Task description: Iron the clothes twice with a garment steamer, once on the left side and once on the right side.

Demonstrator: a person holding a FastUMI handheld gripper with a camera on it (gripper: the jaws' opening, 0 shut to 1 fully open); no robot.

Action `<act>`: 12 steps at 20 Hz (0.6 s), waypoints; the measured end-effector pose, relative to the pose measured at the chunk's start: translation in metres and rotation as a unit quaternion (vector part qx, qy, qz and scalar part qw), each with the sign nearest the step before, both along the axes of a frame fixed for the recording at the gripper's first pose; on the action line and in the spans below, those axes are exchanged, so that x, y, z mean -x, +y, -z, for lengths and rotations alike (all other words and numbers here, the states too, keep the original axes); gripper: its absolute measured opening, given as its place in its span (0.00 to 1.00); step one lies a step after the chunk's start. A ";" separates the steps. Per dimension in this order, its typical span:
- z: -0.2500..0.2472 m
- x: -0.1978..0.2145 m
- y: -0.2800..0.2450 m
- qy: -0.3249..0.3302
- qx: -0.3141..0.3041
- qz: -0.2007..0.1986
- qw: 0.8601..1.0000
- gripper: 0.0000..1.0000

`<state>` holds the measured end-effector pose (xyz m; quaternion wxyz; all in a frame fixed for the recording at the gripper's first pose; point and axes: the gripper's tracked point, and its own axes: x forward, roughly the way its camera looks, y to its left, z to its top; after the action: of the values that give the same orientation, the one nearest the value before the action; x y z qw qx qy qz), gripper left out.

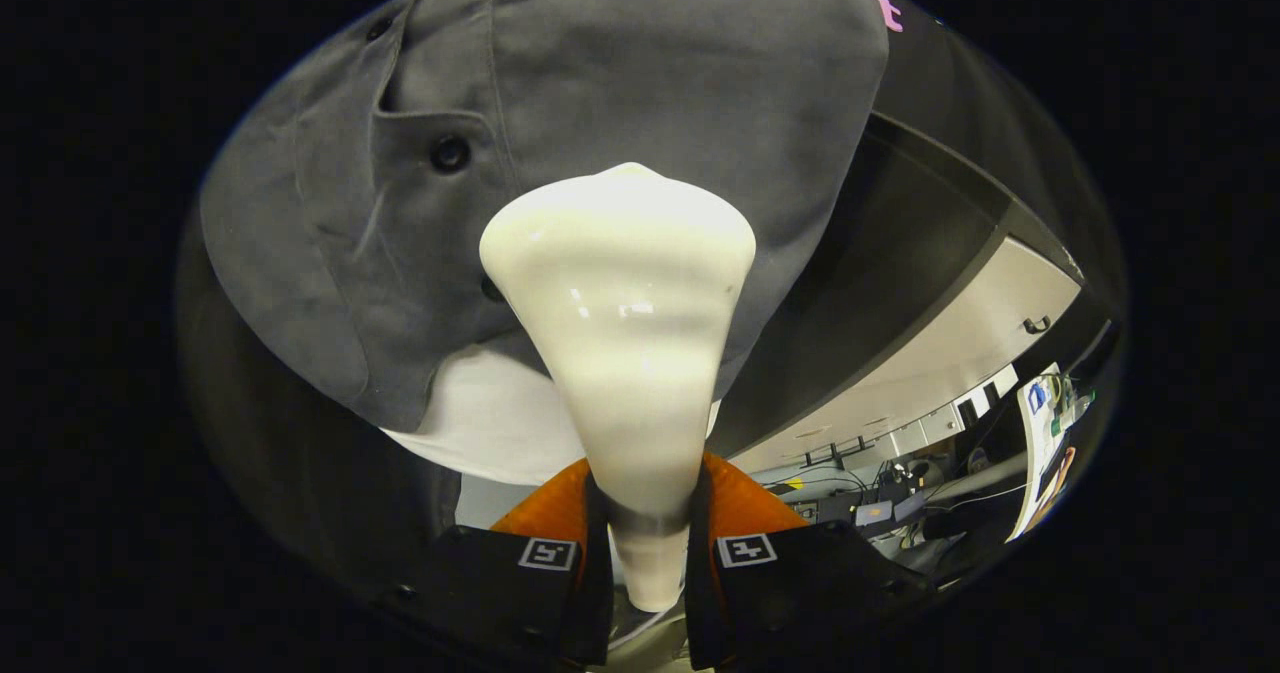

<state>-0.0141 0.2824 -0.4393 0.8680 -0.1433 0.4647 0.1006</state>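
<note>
A white garment steamer (622, 333) rises from between my fingers, its narrow handle pinched by both of them and its wide head flaring out ahead. My gripper (648, 538) is shut on that handle. The steamer's head lies against a grey buttoned shirt (600, 83) that hangs just beyond it. Dark buttons (449, 154) run down the shirt's front to the left of the head. A white layer (490, 418) shows under the shirt's hem, behind the steamer's neck.
Right of the shirt the booth's dark frame (900, 283) slants away. Beyond it lies a room with a pale ceiling (960, 353), and desks with cables and boxes (880, 508).
</note>
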 end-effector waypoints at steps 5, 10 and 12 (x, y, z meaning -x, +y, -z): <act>-0.013 0.013 0.004 -0.003 -0.008 0.004 1.000 0.37; -0.082 0.009 0.025 -0.048 -0.024 -0.005 0.999 0.37; -0.111 0.006 0.029 -0.070 -0.028 -0.012 0.997 0.37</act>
<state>-0.0199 0.3115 -0.3283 0.9006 -0.1314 0.3984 0.1141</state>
